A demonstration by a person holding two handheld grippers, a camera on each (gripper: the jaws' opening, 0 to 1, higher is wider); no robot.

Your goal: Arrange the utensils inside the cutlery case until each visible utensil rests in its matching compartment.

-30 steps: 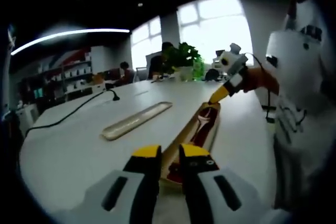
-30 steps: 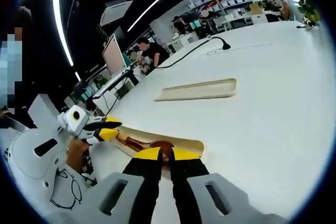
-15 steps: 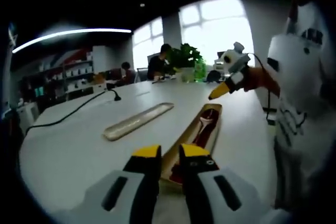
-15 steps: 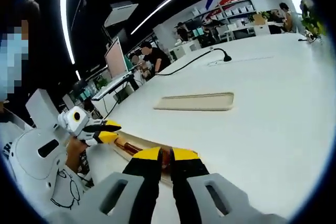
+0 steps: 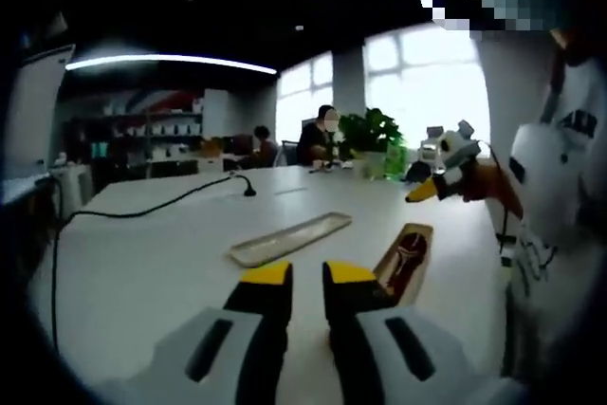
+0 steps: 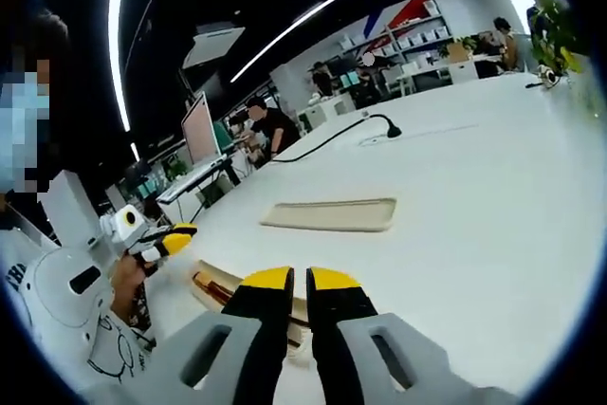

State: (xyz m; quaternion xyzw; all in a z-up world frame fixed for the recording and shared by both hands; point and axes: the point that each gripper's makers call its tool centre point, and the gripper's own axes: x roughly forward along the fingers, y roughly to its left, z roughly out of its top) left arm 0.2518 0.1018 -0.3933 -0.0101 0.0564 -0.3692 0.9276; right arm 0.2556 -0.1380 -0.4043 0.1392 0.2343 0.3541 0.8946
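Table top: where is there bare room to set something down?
The white table lies bare beyond the lid, toward the cable, and on the side away from the person. It is crowded near the person's edge, around the cutlery case and both tools.

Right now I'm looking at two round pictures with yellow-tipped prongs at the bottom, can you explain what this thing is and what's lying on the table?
A person holds a two-jaw gripper in each hand, and a fisheye camera rides on each one, looking forward along its jaws. In the left gripper view, the left gripper rises from the bottom with its jaws nearly together and nothing between them. The other tool, the right gripper, enters from the right. The right gripper view looks back the other way, so there the left gripper shows at the left, in the person's hand. On the white table lie two long shallow pieces: a pale empty lid, and the cutlery case with dark wooden utensils inside. A black cable crosses the table. Neither gripper holds anything.
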